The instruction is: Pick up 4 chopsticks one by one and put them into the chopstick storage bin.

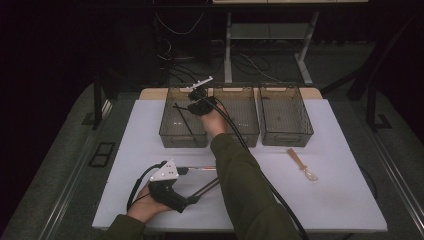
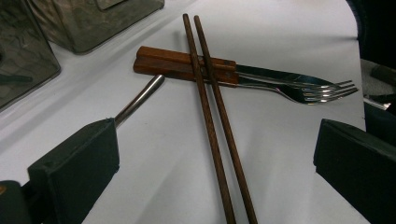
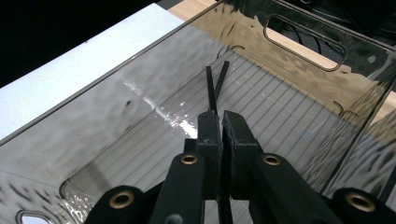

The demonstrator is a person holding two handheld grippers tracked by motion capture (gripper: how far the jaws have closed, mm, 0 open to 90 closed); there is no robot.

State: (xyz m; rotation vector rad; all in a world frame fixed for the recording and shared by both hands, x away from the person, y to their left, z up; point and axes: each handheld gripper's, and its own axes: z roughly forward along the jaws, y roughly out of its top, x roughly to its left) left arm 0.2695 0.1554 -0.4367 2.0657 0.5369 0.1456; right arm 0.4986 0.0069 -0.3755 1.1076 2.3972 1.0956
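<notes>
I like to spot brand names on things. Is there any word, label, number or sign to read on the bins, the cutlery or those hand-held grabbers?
None: no readable text in any of the views.
The three bins are plain smoky plastic.
The wooden chopsticks and the forks show no mark.
The left gripper and the right gripper, shut on black chopsticks, bear no label.
The spoon is too small to tell.

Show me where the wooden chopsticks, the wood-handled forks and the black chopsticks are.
wooden chopsticks [image 2: 212, 135], left gripper view, mid-shaft of the pair.
wood-handled forks [image 2: 182, 65], left gripper view, on the handles.
black chopsticks [image 3: 212, 91], right gripper view, shaft beyond the closed jaws.
</notes>
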